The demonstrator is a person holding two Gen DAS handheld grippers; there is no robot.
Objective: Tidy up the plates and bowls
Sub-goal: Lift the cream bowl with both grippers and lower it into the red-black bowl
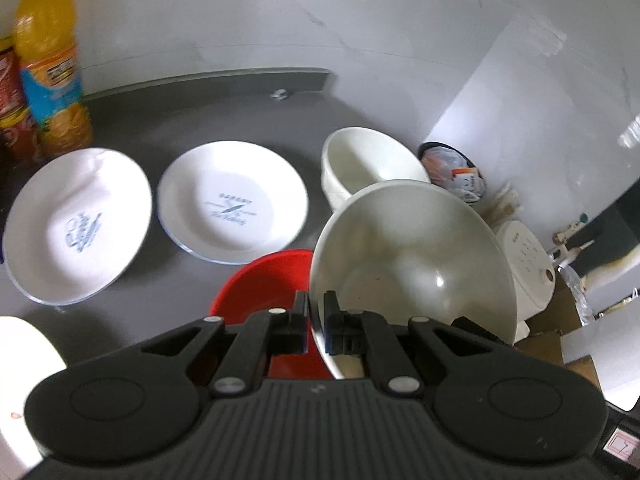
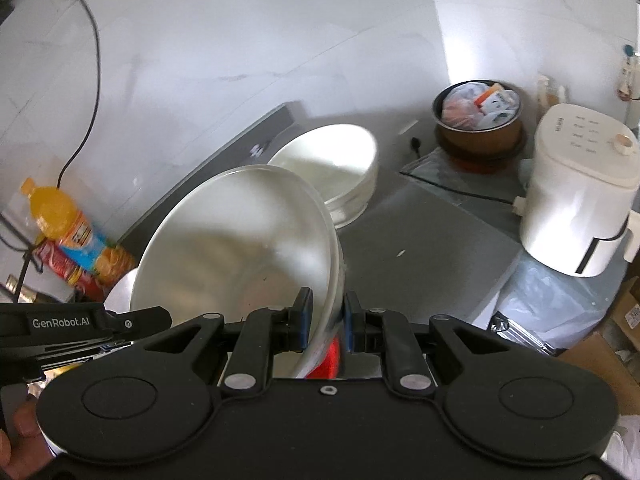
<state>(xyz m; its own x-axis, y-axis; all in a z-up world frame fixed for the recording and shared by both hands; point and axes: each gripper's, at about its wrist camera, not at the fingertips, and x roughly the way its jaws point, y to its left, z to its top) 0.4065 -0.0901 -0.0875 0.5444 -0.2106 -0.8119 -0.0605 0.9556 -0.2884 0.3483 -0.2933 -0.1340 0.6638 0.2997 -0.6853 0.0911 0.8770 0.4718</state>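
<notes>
Grey countertop (image 1: 248, 112) against a white wall carries two printed white plates (image 1: 234, 202) side by side, with an orange drink bottle (image 1: 50, 60) at the far left. Both grippers clench the rim of one large white bowl (image 1: 412, 260), tilted above a red bowl (image 1: 264, 284): the left gripper (image 1: 316, 316) on one edge, the right gripper (image 2: 326, 316) on the other. Beyond it sits a stack of white bowls (image 2: 336, 168), near a white appliance (image 2: 576, 196).
</notes>
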